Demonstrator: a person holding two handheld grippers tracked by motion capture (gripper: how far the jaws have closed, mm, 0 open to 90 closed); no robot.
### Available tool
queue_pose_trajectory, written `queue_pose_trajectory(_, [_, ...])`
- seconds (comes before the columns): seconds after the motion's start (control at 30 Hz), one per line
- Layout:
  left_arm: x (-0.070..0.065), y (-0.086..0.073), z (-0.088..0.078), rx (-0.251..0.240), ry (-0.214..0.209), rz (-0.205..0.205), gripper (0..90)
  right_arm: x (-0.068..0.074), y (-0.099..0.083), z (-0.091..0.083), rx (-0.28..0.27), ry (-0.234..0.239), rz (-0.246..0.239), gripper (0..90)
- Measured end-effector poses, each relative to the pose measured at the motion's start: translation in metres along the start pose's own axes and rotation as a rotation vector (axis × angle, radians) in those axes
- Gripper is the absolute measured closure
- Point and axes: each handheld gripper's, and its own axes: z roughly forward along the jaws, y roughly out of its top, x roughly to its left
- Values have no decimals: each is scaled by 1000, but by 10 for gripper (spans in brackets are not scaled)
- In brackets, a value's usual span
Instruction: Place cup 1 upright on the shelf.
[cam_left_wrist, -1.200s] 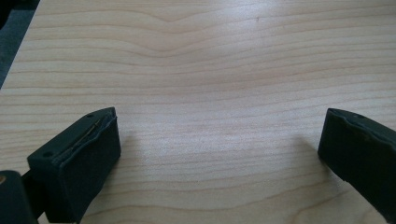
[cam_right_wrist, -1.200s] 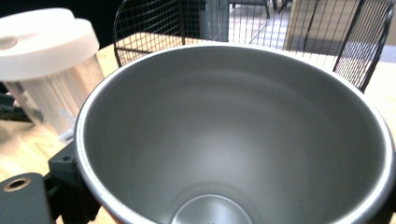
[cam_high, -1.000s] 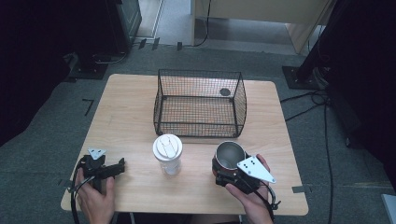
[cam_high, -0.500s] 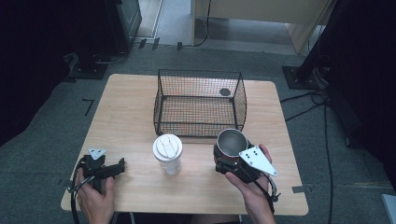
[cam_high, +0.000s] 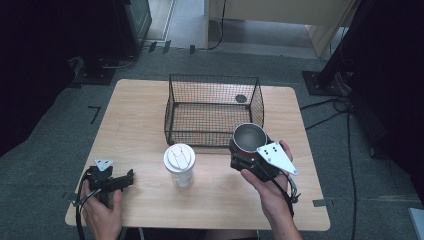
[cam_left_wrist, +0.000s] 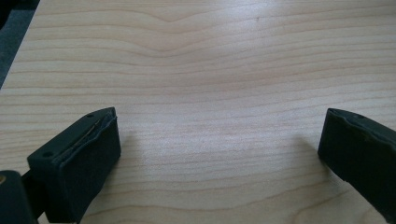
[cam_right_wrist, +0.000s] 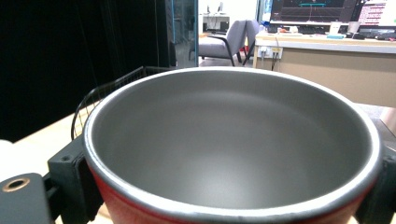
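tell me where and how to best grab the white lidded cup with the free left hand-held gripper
Grip the white lidded cup around its side wall, below the wider lid, coming in level from its left, where the left hand-held gripper already rests open on the table. The cup stands upright and round, so the jaws can probably close across it; the flat lid offers no edge to pinch from above.

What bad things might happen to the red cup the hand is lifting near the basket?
The red cup is clamped only by its sides in the right gripper, so it might slip if the grip loosens. It sits close to the front rim of the wire basket; its bottom could catch that rim on the way in. A sideways swing might also knock over the white lidded cup standing nearby.
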Motion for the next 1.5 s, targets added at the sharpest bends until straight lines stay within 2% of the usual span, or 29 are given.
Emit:
queue_pose_trajectory(0.3, [0,0,0,1,0,0,0,-2,9,18,-19,0,35,70])
queue_pose_trajectory(0.7, [0,0,0,2,-1,0,0,0,16,48,-36,-15,16,70])
queue_pose_trajectory(1.1, [0,0,0,0,0,-1,0,-7,30,81,-41,-44,19,69])
queue_pose_trajectory(1.27, [0,0,0,0,0,0,0,-11,29,97,-44,-28,45,69])
queue_pose_trajectory(1.4, [0,0,0,0,0,0,0,-14,24,110,-65,-67,52,69])
queue_pose_trajectory(1.5, [0,0,0,1,-1,1,0,-18,21,121,-66,-74,64,69])
